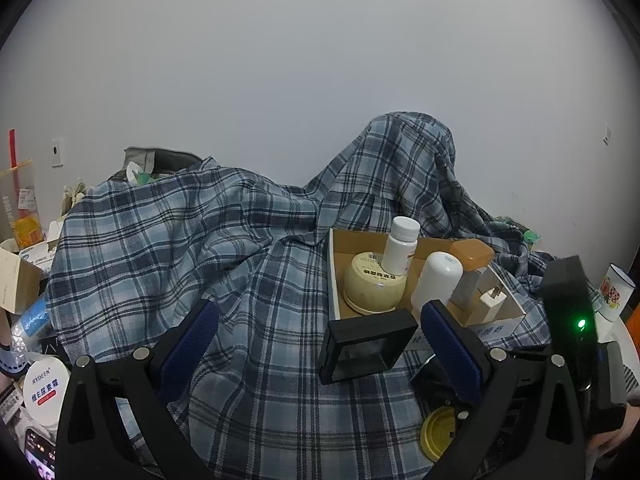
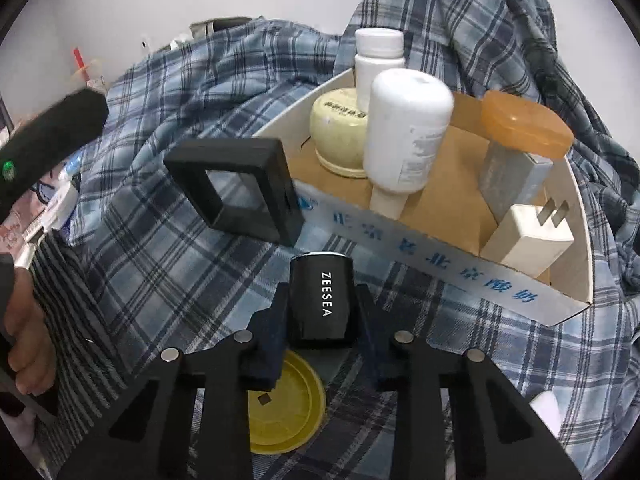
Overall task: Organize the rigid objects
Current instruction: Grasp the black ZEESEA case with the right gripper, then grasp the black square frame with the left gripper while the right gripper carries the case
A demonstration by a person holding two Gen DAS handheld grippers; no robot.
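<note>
My right gripper (image 2: 320, 312) is shut on a black ZEESEA container (image 2: 320, 300), held low over the plaid cloth just in front of the cardboard box (image 2: 440, 256). The box holds a cream jar (image 2: 340, 132), two white bottles (image 2: 404, 128), an orange case (image 2: 524, 124), a grey block (image 2: 512, 184) and a white charger (image 2: 528, 236). A black square frame box (image 2: 240, 188) leans by the box's left corner. My left gripper (image 1: 320, 344) is open and empty, its blue pads either side of the frame box (image 1: 368, 344). A yellow lid (image 2: 284, 400) lies under my right gripper.
A blue plaid shirt (image 1: 200, 248) covers the surface and humps up behind the box. Clutter lies at the left: a white RYDEEN jar (image 1: 44, 392), cartons (image 1: 16, 280) and a phone (image 1: 38, 460). A printed cup (image 1: 616, 292) stands at the right.
</note>
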